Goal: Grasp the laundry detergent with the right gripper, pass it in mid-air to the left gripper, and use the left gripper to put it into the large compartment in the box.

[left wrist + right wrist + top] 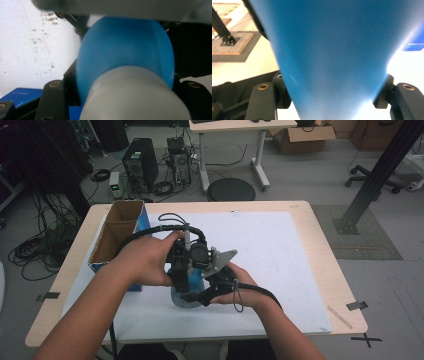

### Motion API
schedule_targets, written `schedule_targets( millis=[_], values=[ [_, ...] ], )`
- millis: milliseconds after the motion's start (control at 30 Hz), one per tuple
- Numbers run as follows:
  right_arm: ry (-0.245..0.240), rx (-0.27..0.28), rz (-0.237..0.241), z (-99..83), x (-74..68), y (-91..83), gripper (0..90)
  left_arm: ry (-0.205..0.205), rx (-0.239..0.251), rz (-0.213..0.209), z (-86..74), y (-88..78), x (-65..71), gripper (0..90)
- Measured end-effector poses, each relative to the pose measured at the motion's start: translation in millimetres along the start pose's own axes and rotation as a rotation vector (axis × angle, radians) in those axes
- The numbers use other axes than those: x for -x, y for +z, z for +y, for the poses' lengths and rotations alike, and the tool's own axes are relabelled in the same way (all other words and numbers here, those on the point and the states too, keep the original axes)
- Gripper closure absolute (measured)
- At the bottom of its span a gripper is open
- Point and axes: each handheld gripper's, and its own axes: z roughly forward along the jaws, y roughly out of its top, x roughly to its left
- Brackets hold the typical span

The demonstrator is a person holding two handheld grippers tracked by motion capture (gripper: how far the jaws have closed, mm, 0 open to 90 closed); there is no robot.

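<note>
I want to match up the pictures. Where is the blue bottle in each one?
High view: blue bottle low centre, between both grippers.
Left gripper view: centre, its white cap nearest.
Right gripper view: middle, between the jaws.
Shared landmark: the blue box.

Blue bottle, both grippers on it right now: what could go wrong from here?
1. The left gripper sits around the white cap while the right gripper clamps the blue bottle; twisting may make the smooth body slip between the jaws.
2. If the cap comes loose, any contents could spill on the white mat.
3. The open cardboard box stands beside the left hand; a jerk could knock it.
</note>
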Motion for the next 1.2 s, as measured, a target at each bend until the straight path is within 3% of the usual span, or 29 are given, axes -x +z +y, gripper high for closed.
schedule_targets(
  millis=[33,167,333,467,667,867,1033,1200],
  values=[
    [0.032,0.010,0.003,-1.5,-0.8,-1.2,34.5,0.003,0.003,0.001,-0.3,-1.1,-0.5,38.5],
    [0.041,0.034,0.004,-4.7,1.0,-3.0,28.0,-0.002,0.004,0.001,-0.2,-4.9,-1.3,38.5],
    [0.087,0.070,0.007,-7.6,1.0,-7.8,16.9,-0.013,-0.003,-0.001,0.0,-7.1,-3.4,38.5],
    [0.095,0.070,0.009,-9.2,2.4,-12.0,12.2,-0.020,-0.002,-0.007,-1.4,-9.7,-4.7,38.4],
    [0.130,0.101,0.026,-10.7,5.7,-21.0,1.1,-0.058,0.004,-0.013,-6.5,-19.2,-8.8,38.4],
    [0.169,0.158,0.018,-12.4,9.1,-39.3,0.4,-0.115,0.001,-0.051,-14.4,-30.3,-19.4,38.3],
    [0.162,0.176,-0.003,-14.6,7.6,-54.4,0.4,-0.192,0.012,-0.041,-25.9,-44.7,-30.7,38.3],
    [0.149,0.180,-0.015,-16.3,5.4,-68.4,0.3,-0.366,0.045,-0.035,-41.8,-61.1,-44.4,38.3]
  ],
)
